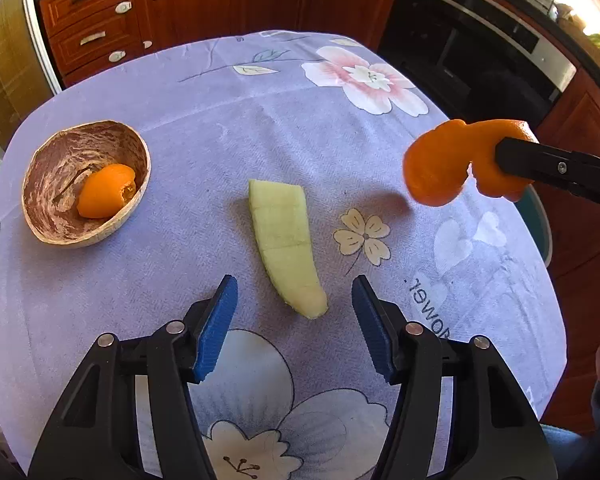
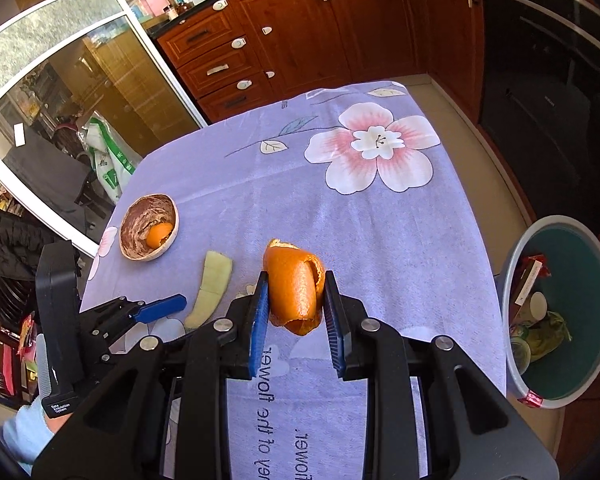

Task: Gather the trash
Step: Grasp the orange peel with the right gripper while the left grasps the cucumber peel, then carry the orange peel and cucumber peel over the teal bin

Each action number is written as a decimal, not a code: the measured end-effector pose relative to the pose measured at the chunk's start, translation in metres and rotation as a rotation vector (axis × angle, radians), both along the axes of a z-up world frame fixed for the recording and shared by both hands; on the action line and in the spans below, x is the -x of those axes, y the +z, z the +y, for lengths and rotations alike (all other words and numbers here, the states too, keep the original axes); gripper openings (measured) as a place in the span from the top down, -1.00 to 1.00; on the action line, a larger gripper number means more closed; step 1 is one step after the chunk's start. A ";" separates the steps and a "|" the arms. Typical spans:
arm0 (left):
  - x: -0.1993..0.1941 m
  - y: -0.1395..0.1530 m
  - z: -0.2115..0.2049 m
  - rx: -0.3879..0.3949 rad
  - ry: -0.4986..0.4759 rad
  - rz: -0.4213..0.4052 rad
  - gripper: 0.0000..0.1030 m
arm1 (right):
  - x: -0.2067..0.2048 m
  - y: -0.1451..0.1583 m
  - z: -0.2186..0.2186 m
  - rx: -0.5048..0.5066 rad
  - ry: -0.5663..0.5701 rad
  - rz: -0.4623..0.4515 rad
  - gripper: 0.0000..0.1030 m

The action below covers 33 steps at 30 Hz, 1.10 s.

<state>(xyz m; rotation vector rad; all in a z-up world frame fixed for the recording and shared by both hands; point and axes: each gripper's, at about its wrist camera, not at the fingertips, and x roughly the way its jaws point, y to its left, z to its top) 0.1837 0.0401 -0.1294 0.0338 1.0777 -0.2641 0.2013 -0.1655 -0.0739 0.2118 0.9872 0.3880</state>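
The right gripper (image 2: 296,312) is clamped on a curled orange peel (image 2: 296,288), its blue pads pressing the peel from both sides, and it holds the peel in the air above the purple flowered tablecloth (image 2: 380,220). Seen from the left wrist, its black finger reaches in from the right of the peel. The left gripper (image 1: 294,328) hangs low over the same cloth with its jaws spread wide and nothing between the blue pads (image 1: 216,332). It sits to the left of the peel, level and pointing forward.
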 end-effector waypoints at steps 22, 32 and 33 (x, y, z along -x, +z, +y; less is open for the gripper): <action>0.024 0.057 -0.007 -0.017 -0.011 -0.121 0.58 | 0.025 0.027 -0.023 -0.027 -0.034 -0.056 0.52; 0.040 0.082 -0.028 -0.018 -0.048 -0.164 0.58 | 0.043 0.044 -0.042 -0.045 -0.054 -0.097 0.52; 0.041 0.084 -0.031 -0.018 -0.052 -0.165 0.58 | 0.046 0.044 -0.045 -0.046 -0.057 -0.100 0.52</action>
